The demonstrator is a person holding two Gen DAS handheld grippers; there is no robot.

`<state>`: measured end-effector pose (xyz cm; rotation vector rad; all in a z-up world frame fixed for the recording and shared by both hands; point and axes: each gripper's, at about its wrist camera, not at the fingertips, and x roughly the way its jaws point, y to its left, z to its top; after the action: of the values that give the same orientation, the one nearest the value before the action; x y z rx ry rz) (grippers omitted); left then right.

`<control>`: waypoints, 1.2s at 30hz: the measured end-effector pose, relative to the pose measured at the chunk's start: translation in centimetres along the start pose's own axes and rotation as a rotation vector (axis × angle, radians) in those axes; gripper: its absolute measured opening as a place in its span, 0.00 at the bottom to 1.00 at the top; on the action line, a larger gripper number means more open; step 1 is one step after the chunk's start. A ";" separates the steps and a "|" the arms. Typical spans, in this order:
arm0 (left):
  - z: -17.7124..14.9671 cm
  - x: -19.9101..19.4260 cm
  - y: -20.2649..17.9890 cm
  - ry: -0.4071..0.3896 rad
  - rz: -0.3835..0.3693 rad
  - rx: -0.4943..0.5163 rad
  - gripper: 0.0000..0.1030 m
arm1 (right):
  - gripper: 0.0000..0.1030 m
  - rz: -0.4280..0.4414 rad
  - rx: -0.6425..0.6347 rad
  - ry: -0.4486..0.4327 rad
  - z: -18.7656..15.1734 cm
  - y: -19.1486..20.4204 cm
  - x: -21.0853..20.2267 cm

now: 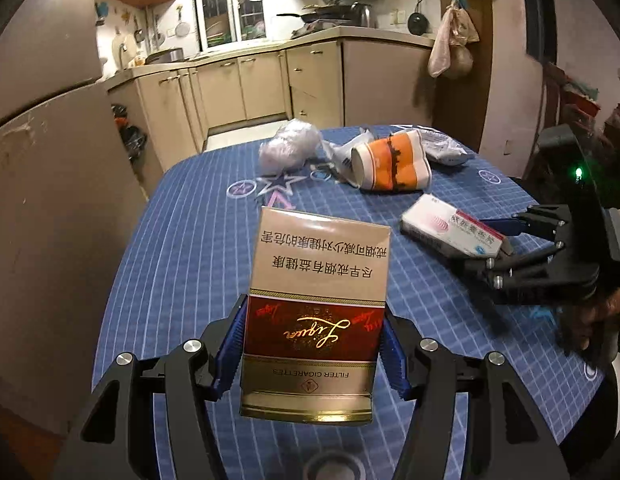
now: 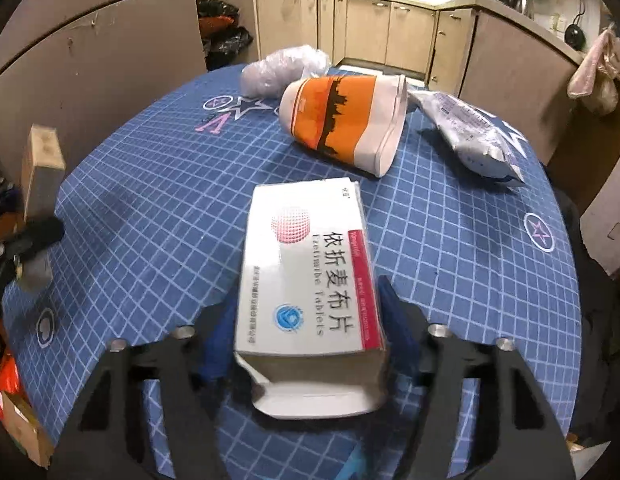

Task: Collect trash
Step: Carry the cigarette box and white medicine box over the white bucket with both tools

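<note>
A red and gold cigarette pack (image 1: pixel 318 280) stands upright above the blue checked table (image 1: pixel 181 248), with my left gripper (image 1: pixel 314 344) shut on its lower half. In the right wrist view the same pack (image 2: pixel 41 168) shows edge-on at the far left. My right gripper (image 2: pixel 305 328) is shut on the near end of a white tablet box (image 2: pixel 305 272), whose end flap hangs open. The left wrist view shows that box (image 1: pixel 450 224) low over the cloth at the right. Farther back lie an orange paper cup (image 2: pixel 342 116) on its side, a crumpled clear bag (image 2: pixel 281 68) and a silver wrapper (image 2: pixel 474 136).
The round table (image 2: pixel 149 168) ends close to a tall beige door (image 2: pixel 89 64) on the left. Beige kitchen cabinets (image 1: pixel 237 88) line the far wall, with black bags (image 2: pixel 225 36) on the floor beside them. A person's hand (image 1: pixel 606 312) holds the right gripper.
</note>
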<state>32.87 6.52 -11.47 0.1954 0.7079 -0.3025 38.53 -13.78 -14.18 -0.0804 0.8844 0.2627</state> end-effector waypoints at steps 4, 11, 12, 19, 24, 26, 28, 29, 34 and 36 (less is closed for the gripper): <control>-0.4 -1.2 0.1 -0.009 -0.015 -0.063 0.59 | 0.57 0.012 0.029 -0.019 -1.3 0.8 -1.3; -0.2 -2.6 -2.6 -0.034 0.088 -0.044 0.59 | 0.57 0.020 0.119 -0.099 -4.7 0.8 -5.7; -0.3 -2.7 -2.7 -0.031 0.087 -0.049 0.59 | 0.57 0.020 0.132 -0.104 -5.1 1.0 -6.2; -0.6 -2.8 -4.5 -0.016 0.130 -0.055 0.59 | 0.57 0.021 0.216 -0.143 -8.5 0.4 -10.0; -0.9 -2.7 -6.6 -0.010 0.176 -0.016 0.59 | 0.57 0.003 0.234 -0.156 -10.5 0.2 -11.7; -1.1 -2.5 -7.3 -0.005 0.200 0.002 0.59 | 0.57 -0.002 0.237 -0.157 -11.2 0.2 -12.0; -1.2 -2.5 -7.8 -0.001 0.209 0.014 0.59 | 0.57 -0.011 0.232 -0.160 -11.4 0.2 -12.0; -1.2 -2.6 -8.1 0.000 0.209 0.018 0.59 | 0.57 -0.019 0.229 -0.166 -11.6 0.2 -12.3; -1.2 -3.1 -9.3 -0.014 0.230 0.046 0.59 | 0.57 -0.042 0.221 -0.189 -12.0 0.0 -13.4; -1.2 -3.4 -9.7 -0.017 0.226 0.049 0.59 | 0.57 -0.053 0.219 -0.199 -12.1 0.0 -13.8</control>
<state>26.44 -1.51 -10.81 0.3167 0.6552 -0.1059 21.07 -18.65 -11.16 0.1239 0.7069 0.1208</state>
